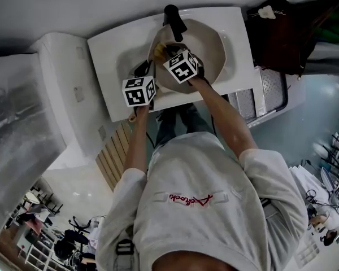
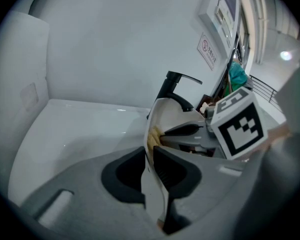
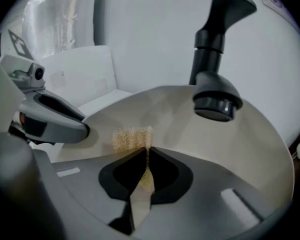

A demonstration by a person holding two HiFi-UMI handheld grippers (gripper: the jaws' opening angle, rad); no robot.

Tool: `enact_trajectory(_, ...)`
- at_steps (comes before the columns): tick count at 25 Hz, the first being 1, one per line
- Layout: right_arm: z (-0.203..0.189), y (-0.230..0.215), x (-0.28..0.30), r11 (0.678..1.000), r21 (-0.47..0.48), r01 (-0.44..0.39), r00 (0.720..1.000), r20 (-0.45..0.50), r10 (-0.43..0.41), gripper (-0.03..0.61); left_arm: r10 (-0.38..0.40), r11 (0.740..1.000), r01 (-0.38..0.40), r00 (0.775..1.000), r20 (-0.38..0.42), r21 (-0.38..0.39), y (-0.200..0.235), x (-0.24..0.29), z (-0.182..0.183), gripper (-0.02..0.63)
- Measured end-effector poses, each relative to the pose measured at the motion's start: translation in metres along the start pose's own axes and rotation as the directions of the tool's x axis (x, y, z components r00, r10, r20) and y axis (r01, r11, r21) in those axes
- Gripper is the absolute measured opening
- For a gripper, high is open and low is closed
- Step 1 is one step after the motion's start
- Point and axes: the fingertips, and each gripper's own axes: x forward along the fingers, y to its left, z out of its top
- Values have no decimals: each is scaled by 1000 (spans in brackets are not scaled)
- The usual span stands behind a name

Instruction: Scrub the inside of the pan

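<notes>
Scrubbing looks mid-course at a white basin (image 1: pixel 110 55), the cream pan (image 3: pixel 250 149) tipped up inside it.
The left gripper (image 2: pixel 149 166) is clamped narrowly on the pan's rim. The right gripper (image 3: pixel 146 171), nearly closed, pinches a yellow sponge (image 3: pixel 132 139) against the inner wall. No suds or grime show, so what remains is unclear. A black faucet (image 3: pixel 215 59) overhangs the far rim, likely crowding strokes.

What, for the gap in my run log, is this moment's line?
left gripper: shut on pan rim | right gripper: shut on sponge | sponge: on pan's inside | pan: in sink, under faucet
</notes>
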Motion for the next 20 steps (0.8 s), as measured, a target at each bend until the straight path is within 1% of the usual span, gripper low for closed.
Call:
enact_trajectory(4,-6,-32,0,996,60,65,998,-22,-64,25,-1,1000,1,1000,-1,-2,1,0,0,52)
enact_trajectory(9,-17,-69,-7,980,144,139,990,-40,-134,25,-4,1000,4,1000,-5,0,0,0,-1,51)
enact_trajectory(15,-43,-107,-28,955,181,233,972,-88,-220,25,-5,1000,5,1000,-2,0,1,1,-1,52)
enact_trajectory(20,-72,-121,-45,936,194,292,951,-158,-264,25,-8,1000,8,1000,0,0,1,1,-1,52)
